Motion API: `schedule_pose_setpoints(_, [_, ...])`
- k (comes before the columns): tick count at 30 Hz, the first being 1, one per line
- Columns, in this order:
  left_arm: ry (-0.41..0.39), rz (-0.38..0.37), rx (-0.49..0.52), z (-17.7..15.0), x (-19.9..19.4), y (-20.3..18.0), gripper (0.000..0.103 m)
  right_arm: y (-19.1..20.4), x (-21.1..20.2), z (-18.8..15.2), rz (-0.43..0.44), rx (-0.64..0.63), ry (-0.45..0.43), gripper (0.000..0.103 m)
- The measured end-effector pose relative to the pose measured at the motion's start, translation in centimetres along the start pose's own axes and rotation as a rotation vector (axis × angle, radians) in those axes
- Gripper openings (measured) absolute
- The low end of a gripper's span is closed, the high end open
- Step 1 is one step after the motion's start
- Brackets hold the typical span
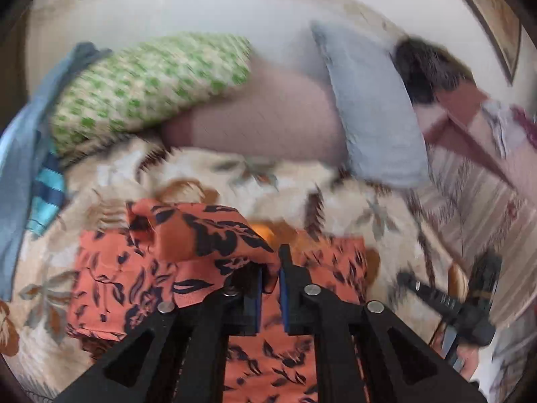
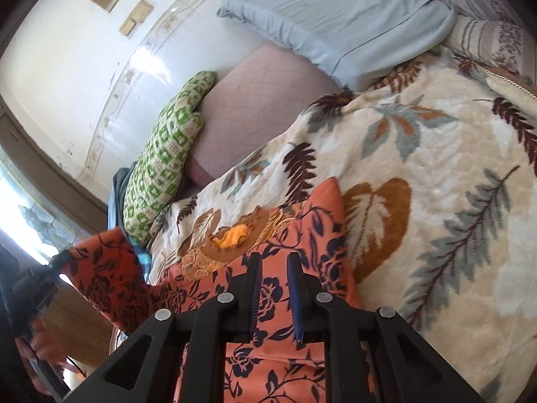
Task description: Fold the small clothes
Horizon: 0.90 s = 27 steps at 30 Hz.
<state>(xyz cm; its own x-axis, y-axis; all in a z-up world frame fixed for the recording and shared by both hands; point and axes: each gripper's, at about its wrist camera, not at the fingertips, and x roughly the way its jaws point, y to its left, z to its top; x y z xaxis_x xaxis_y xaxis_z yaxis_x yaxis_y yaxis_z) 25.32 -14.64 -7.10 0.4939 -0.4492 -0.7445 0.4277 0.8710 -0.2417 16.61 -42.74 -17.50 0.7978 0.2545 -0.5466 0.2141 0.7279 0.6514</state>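
Note:
An orange garment with a dark floral print lies on a leaf-patterned blanket. My left gripper is shut on a fold of this garment and holds it lifted over the rest. In the right wrist view the garment lies under my right gripper, whose jaws stand apart just above the cloth with nothing between them. The lifted flap held by the left gripper shows at the left there. The right gripper also shows in the left wrist view at the right.
A green-patterned pillow, a pink cushion and a light blue pillow lie at the far end of the bed against the wall. Blue clothes lie at the left. A striped sheet is at the right.

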Motion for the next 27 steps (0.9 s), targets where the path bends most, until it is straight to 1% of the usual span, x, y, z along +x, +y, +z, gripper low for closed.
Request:
schedule_pose_setpoints(1, [0.096,-0.035,0.04,-1.3,2.7,-1.8,0.041,-0.7,-0.3,0.3,-0.007,0.016,-0.004,0.018])
schedule_pose_setpoints(2, [0.175,-0.048,0.089,-2.7,4.9,-3.6,0.049,-1.3,-0.5,0.4,-0.013,0.034,-0.004,0.018])
schedule_pose_setpoints(3, [0.219,-0.027,0.148,-4.1,6.5,-5.3,0.052,-1.9,-0.6,0.6,-0.016,0.052,-0.002,0.018])
schedule_pose_setpoints(4, [0.236,0.011,0.212,-5.4,7.5,-6.6,0.052,-2.5,-0.7,0.7,-0.018,0.063,0.0,0.018])
schedule_pose_setpoints(5, [0.237,0.039,0.267,-6.4,7.8,-7.5,0.053,-2.8,-0.8,0.9,-0.023,0.066,0.001,0.018])
schedule_pose_setpoints(6, [0.221,0.048,0.295,-7.2,7.5,-7.9,0.052,-2.9,-0.8,1.0,-0.028,0.063,0.001,0.018])
schedule_pose_setpoints(7, [0.197,0.039,0.3,-7.4,6.7,-7.9,0.053,-3.0,-0.9,1.0,-0.031,0.056,0.001,0.018])
schedule_pose_setpoints(9, [0.145,0.018,0.276,-6.8,4.5,-6.6,0.054,-2.6,-0.8,0.9,-0.028,0.034,0.009,0.018])
schedule_pose_setpoints(10, [0.11,0.03,0.256,-6.0,3.3,-5.4,0.06,-2.3,-0.6,0.8,-0.023,0.021,0.017,0.018])
schedule_pose_setpoints(11, [0.07,0.061,0.234,-5.1,2.1,-4.0,0.065,-2.0,-0.3,0.6,-0.016,0.008,0.03,0.018])
schedule_pose_setpoints(12, [0.035,0.103,0.209,-4.1,1.3,-2.4,0.074,-1.6,0.1,0.4,-0.003,-0.001,0.048,0.018])
schedule_pose_setpoints(13, [0.007,0.149,0.181,-3.2,0.5,-0.5,0.077,-1.2,0.6,0.1,0.013,-0.01,0.074,0.018])
schedule_pose_setpoints(15, [-0.004,0.246,0.124,-2.3,-0.6,3.8,0.078,-0.2,2.1,-0.6,0.047,-0.03,0.146,0.018])
schedule_pose_setpoints(17, [0.017,0.358,0.079,-2.1,-1.1,8.2,0.078,0.9,3.9,-1.6,0.084,-0.05,0.23,0.018])
schedule_pose_setpoints(19, [0.043,0.443,0.024,-2.5,-1.4,12.3,0.078,1.9,6.0,-2.7,0.098,-0.062,0.304,0.018])
schedule_pose_setpoints(22, [0.088,0.503,-0.073,-3.7,-2.1,17.4,0.077,2.4,8.6,-4.0,0.07,-0.049,0.361,0.018])
schedule_pose_setpoints(25, [0.12,0.516,-0.169,-5.0,-2.5,21.2,0.077,2.1,11.0,-5.0,0.022,-0.015,0.413,0.018])
schedule_pose_setpoints(26, [0.125,0.518,-0.204,-5.3,-2.7,22.2,0.077,2.0,11.6,-5.3,-0.003,-0.009,0.421,0.018])
schedule_pose_setpoints(27, [0.127,0.514,-0.232,-5.5,-2.7,23.0,0.077,2.0,11.9,-5.6,-0.007,-0.003,0.413,0.018])
